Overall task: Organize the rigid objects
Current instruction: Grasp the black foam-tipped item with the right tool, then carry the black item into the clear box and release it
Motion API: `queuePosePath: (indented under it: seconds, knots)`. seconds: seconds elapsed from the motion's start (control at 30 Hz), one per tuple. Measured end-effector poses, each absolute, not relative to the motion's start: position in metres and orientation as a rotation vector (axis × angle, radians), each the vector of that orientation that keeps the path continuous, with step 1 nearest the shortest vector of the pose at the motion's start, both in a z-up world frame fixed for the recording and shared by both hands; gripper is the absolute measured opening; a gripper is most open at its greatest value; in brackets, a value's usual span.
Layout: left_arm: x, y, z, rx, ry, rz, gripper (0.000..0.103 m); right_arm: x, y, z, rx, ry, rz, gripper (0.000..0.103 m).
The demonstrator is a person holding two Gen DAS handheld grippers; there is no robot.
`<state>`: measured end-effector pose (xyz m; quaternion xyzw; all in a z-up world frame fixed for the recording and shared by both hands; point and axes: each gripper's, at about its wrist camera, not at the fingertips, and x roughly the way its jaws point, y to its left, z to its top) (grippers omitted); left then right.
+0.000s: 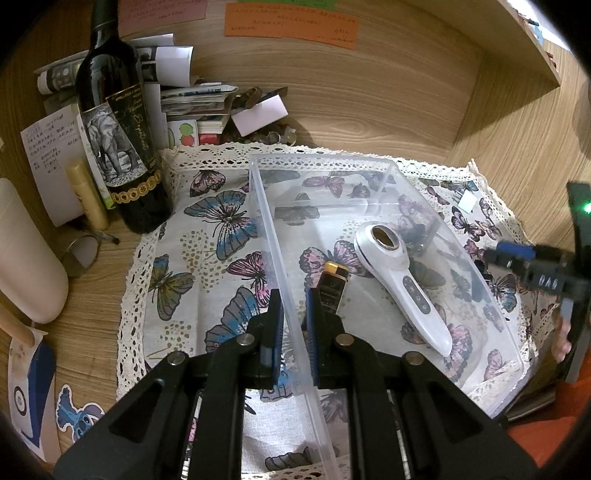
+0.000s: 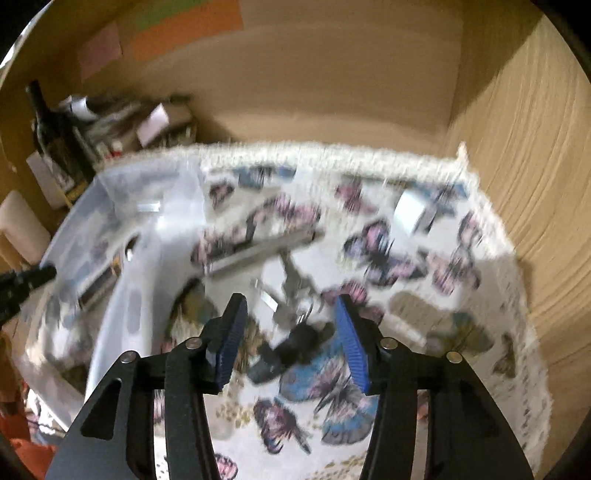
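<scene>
Clear plastic bin (image 1: 369, 162) on butterfly cloth (image 1: 207, 258): light, stiff, slick; left gripper (image 1: 293, 306) pinches its side wall. Inside, 1 white handheld device (image 1: 402, 280): rigid, smooth, best taken mid-handle. Right gripper (image 2: 291, 336) half-open, empty.

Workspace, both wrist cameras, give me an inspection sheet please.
Surface: butterfly cloth with lace edge on a wooden desk.
Job's things: clear bin holds a white handheld device and a black-and-gold lighter; metal and dark pieces on the cloth, blurred.
Clutter: wine bottle, papers, tube.
Grippers: left gripper shut on the bin wall; right gripper open, holding nothing.
Cables: nothing seen.
Surroundings: wooden walls, sticky notes.
</scene>
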<state>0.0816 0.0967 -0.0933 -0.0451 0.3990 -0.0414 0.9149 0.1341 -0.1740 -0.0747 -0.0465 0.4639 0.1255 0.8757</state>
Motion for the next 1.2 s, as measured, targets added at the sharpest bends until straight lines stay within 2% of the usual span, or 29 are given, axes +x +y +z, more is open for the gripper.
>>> queuePosePath:
  seconds: [0.23, 0.33, 0.43, 1.2]
  knots:
    - [0.081, 0.097, -0.093, -0.093, 0.821, -0.086, 0.012, 0.128, -0.17, -0.109, -0.123, 1.071, 0.247, 0.05]
    - [0.081, 0.096, -0.093, -0.092, 0.821, -0.085, 0.012, 0.126, -0.17, -0.113, -0.147, 1.074, 0.229, 0.028]
    - [0.081, 0.096, -0.093, -0.095, 0.82, -0.084, 0.012, 0.125, -0.171, -0.107, -0.138, 1.054, 0.242, 0.022]
    - [0.081, 0.095, -0.093, -0.094, 0.821, -0.083, 0.012, 0.12, -0.117, -0.017, -0.166, 0.731, 0.431, 0.022]
